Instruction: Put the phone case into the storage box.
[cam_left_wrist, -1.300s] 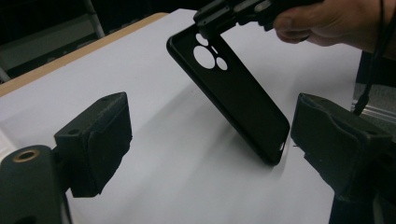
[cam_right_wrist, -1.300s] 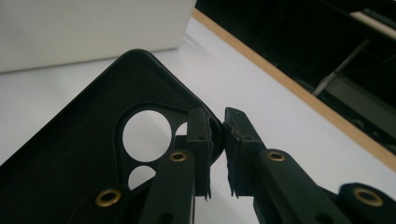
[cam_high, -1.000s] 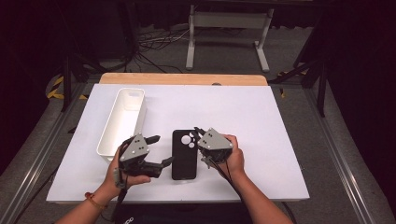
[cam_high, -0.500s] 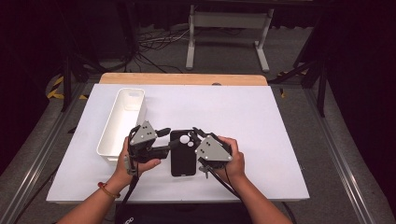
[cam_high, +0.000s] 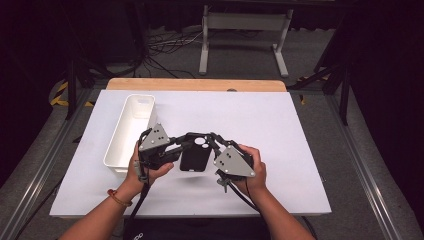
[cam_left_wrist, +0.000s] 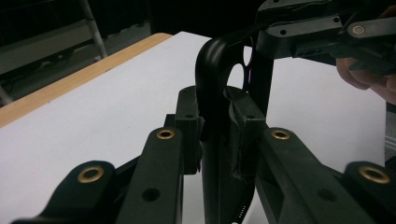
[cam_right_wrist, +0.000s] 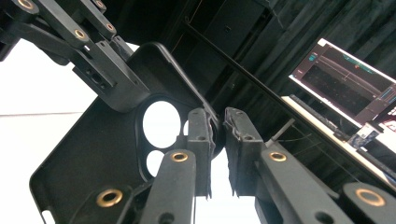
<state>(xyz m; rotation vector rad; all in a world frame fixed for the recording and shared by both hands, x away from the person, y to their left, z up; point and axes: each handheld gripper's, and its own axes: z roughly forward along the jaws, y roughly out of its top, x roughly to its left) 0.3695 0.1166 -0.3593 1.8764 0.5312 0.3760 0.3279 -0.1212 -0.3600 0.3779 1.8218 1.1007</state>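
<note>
A white oblong bin (cam_high: 129, 134) lies on the white table (cam_high: 280, 125) at about nine o'clock, its long side running toward twelve. A wooden strip (cam_high: 195, 84) edges the table's far side. Beyond it, at twelve o'clock, stand a grey metal stand (cam_high: 243, 30) and loose cables (cam_high: 165, 45) on the floor. A lit monitor (cam_right_wrist: 348, 86) glows at three o'clock in the right gripper view.

a recording lab or studio: a white-topped work table (cam_high: 280, 125) with a wooden far edge stands on grey floor amid black curtains (cam_right_wrist: 355, 23). loose cables (cam_high: 160, 42) and a metal stand (cam_high: 242, 22) lie beyond it; a lit monitor (cam_right_wrist: 345, 84) sits right.
</note>
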